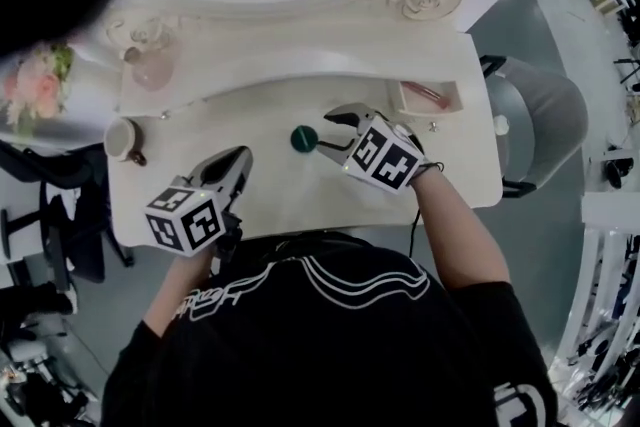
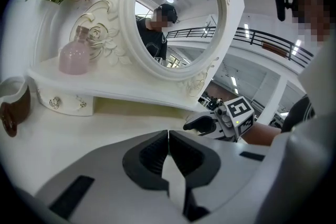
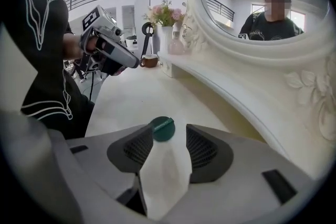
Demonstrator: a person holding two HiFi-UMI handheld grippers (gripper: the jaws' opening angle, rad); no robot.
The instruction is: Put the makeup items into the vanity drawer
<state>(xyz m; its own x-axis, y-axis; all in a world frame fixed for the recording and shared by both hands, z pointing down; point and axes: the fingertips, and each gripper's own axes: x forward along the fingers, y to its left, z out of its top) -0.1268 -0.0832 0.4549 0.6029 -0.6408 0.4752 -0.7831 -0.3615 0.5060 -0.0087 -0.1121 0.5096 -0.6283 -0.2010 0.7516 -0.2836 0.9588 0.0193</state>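
Note:
A round dark-green compact [image 1: 303, 138] lies flat in the middle of the white vanity top [image 1: 200, 125]. My right gripper [image 1: 327, 133] stands open just to its right, jaws pointing at it. In the right gripper view the compact [image 3: 163, 129] sits at the tips of the right gripper [image 3: 169, 136], and the pads do not press on it. My left gripper [image 1: 243, 157] is near the front edge, left of the compact; its jaws meet with nothing between them [image 2: 168, 136]. A small drawer [image 1: 455, 105] stands open at the back right with a pink item [image 1: 428, 93] inside.
A pink perfume bottle [image 1: 152, 68] stands on the raised shelf at the left, under the oval mirror [image 2: 178, 13]. A cup [image 1: 122, 139] sits at the left edge and a vase of flowers [image 1: 35, 85] beyond it. A grey chair [image 1: 540, 115] is to the right.

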